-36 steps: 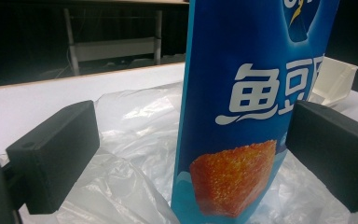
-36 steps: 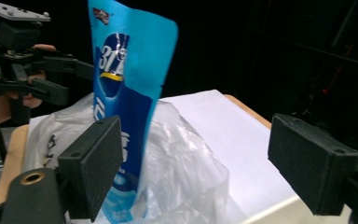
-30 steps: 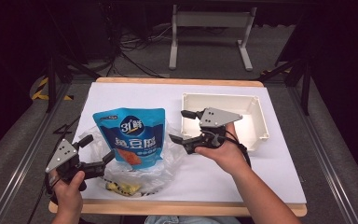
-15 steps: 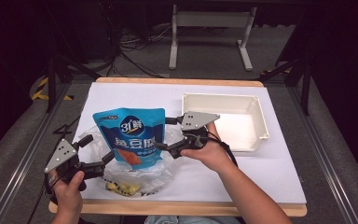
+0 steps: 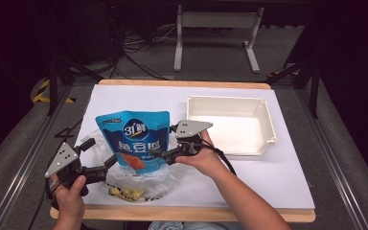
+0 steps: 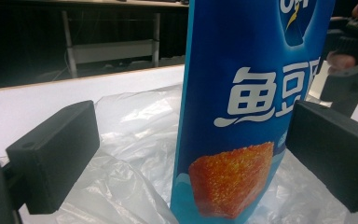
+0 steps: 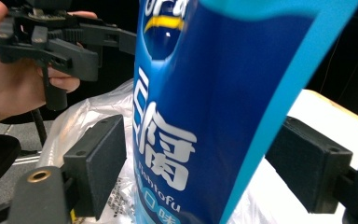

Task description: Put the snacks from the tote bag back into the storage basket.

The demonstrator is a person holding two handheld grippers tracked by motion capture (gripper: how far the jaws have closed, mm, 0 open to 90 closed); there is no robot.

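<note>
Where white paper (image 5: 139, 98) covers the table, dark room, both grippers' jaws apart, empty.

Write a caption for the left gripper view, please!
Open left gripper straddles a blue snack pouch standing on clear plastic.

Blue pouch (image 6: 242, 116) top cropped (both gripper views), small print unreadable
</note>
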